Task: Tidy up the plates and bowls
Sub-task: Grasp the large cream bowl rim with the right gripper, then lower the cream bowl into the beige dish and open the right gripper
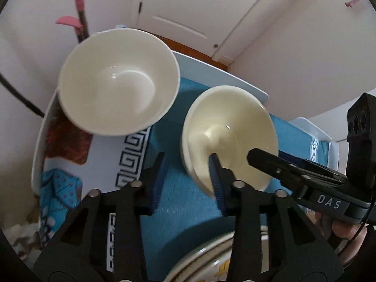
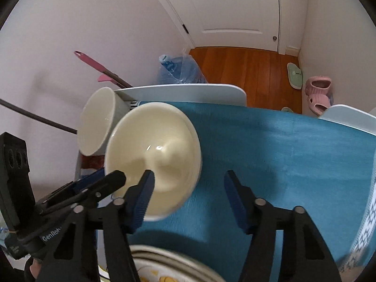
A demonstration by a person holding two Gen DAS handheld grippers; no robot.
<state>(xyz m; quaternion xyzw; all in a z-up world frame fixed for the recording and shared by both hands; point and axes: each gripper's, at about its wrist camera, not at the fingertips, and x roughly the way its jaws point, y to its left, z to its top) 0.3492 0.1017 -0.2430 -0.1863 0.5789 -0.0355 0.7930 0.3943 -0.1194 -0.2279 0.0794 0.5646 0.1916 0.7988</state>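
On the blue tablecloth [image 2: 270,155] sat a cream bowl [image 2: 155,155], a white bowl [image 1: 117,80] just beyond it. Left gripper [image 1: 188,181] and right gripper [image 2: 188,195] both straddled its near rim, jaws apart, not pressing it. Patterned plate [image 2: 178,268] lay nearest.

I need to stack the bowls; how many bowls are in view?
2. A white bowl at the table's far left edge, and a cream bowl on the blue cloth beside it. Others may be out of view.
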